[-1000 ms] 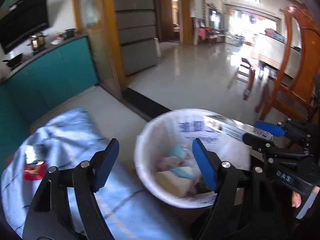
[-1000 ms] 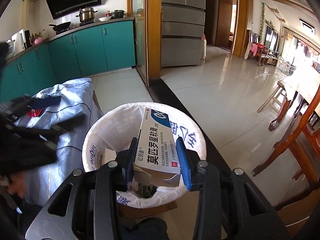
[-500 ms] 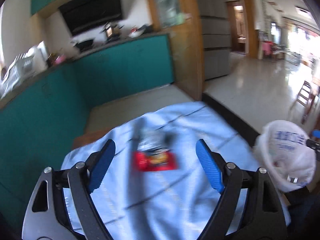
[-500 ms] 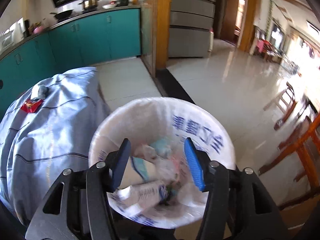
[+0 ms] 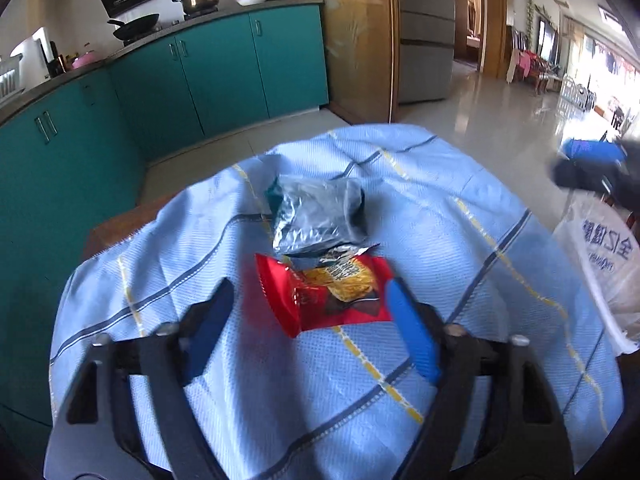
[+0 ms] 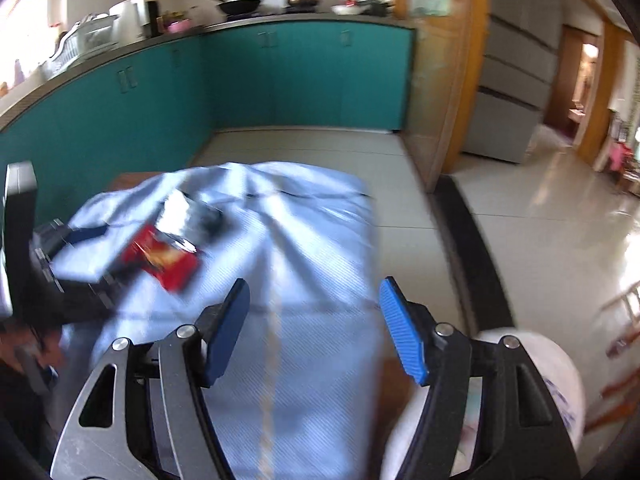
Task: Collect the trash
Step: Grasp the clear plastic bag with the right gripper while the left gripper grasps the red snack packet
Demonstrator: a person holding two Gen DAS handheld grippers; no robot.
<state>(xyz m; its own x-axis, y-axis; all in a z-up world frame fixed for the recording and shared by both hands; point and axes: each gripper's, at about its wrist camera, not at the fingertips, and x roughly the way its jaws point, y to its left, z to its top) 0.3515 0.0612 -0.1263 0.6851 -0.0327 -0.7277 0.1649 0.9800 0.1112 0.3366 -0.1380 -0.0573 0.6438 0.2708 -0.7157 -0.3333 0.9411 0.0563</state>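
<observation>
1. Both grippers are swinging from the white-bagged trash bin (image 6: 532,396) back to the table; the white medicine box is now gone from the right gripper (image 6: 316,330), whose jaws have just been opening, empty.
2. Left gripper (image 5: 308,320), jaws spread and just narrowing, is straddling the red crinkly snack wrapper (image 5: 324,292) lying on the blue checked cloth (image 5: 460,248), touching the silver foil packet (image 5: 320,216).
3. Wrapper is likely light, soft, slippery; pinching its flat middle seems best.

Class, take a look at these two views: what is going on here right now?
A person with a gripper in each hand is clearing trash off a blue cloth. The left gripper, jaws just closing but nothing gripped, is at a red snack wrapper beside a silver packet. The right gripper, empty, jaws just opening, is beside the white-lined bin.
</observation>
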